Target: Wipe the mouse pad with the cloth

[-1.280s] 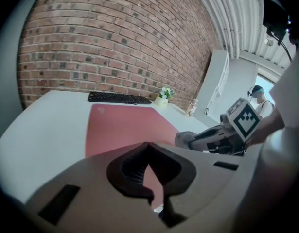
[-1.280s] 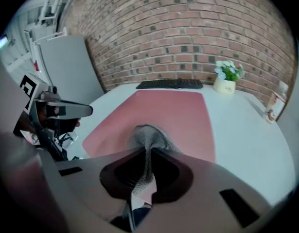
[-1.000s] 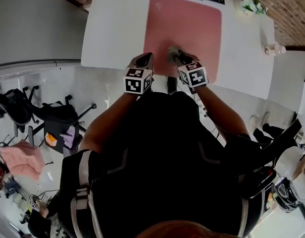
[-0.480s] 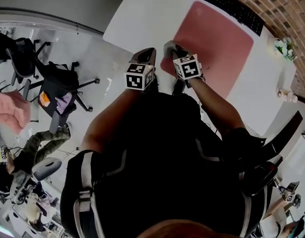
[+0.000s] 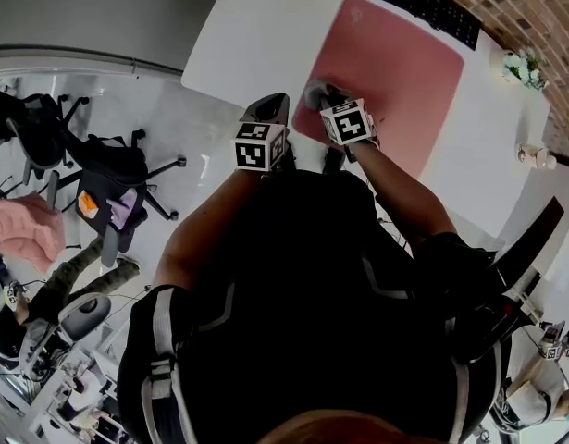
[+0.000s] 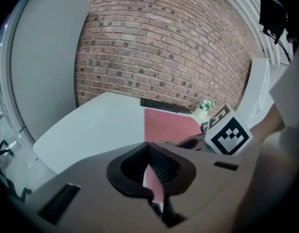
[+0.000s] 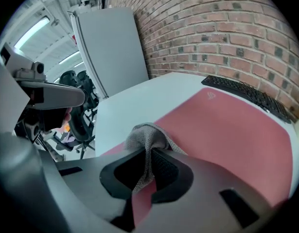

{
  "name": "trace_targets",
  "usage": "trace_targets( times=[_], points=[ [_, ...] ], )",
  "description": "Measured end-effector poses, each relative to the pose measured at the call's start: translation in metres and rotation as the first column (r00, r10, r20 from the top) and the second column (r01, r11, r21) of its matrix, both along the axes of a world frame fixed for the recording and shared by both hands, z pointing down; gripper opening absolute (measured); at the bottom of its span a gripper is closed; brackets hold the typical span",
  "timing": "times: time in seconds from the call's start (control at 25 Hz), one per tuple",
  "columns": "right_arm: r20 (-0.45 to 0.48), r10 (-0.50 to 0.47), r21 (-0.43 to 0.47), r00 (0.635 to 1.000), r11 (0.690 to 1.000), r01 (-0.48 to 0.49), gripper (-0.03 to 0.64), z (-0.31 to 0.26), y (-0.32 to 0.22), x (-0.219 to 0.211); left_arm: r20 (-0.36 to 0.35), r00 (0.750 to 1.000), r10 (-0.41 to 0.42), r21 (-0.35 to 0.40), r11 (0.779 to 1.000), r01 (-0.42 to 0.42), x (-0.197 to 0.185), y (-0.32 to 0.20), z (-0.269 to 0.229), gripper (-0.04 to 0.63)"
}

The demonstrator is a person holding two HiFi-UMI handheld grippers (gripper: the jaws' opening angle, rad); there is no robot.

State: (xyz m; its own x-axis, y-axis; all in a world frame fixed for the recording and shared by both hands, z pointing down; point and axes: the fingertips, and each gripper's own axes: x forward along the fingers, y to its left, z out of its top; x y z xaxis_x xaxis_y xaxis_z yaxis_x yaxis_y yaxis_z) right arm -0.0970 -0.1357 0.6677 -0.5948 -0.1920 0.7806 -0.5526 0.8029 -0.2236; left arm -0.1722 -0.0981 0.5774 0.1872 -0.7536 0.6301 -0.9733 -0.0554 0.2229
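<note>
Both arms are bent and reached toward 12 o'clock. The left gripper (image 5: 270,109) is held at 8 o'clock of the right gripper (image 5: 321,93), its jaws pressed together on nothing. The right jaws are clamped on a cloth (image 7: 145,136).

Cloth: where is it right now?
The cloth is pinched in the right gripper, bunched over the left edge of the mouse pad toward its near corner. In the head view it shows just ahead of that gripper.
</note>
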Motion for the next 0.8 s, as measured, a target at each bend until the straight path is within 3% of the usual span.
trace_targets(
  times=[0.48, 0.8],
  points=[
    [0.001, 0.201, -0.042, 0.979, 0.979, -0.201, 0.041, 0.007, -0.003, 0.065, -0.033, 0.978, 0.205, -0.014, 0.979, -0.206, 0.06, -0.024, 0.007, 0.0],
    [-0.017, 0.363, -0.063, 0.932, 0.93, -0.363, 0.041, 0.01, -0.002, 0.125, -0.041, 0.941, 0.336, -0.006, 0.942, -0.336, 0.101, -0.037, 0.008, 0.0]
  ],
)
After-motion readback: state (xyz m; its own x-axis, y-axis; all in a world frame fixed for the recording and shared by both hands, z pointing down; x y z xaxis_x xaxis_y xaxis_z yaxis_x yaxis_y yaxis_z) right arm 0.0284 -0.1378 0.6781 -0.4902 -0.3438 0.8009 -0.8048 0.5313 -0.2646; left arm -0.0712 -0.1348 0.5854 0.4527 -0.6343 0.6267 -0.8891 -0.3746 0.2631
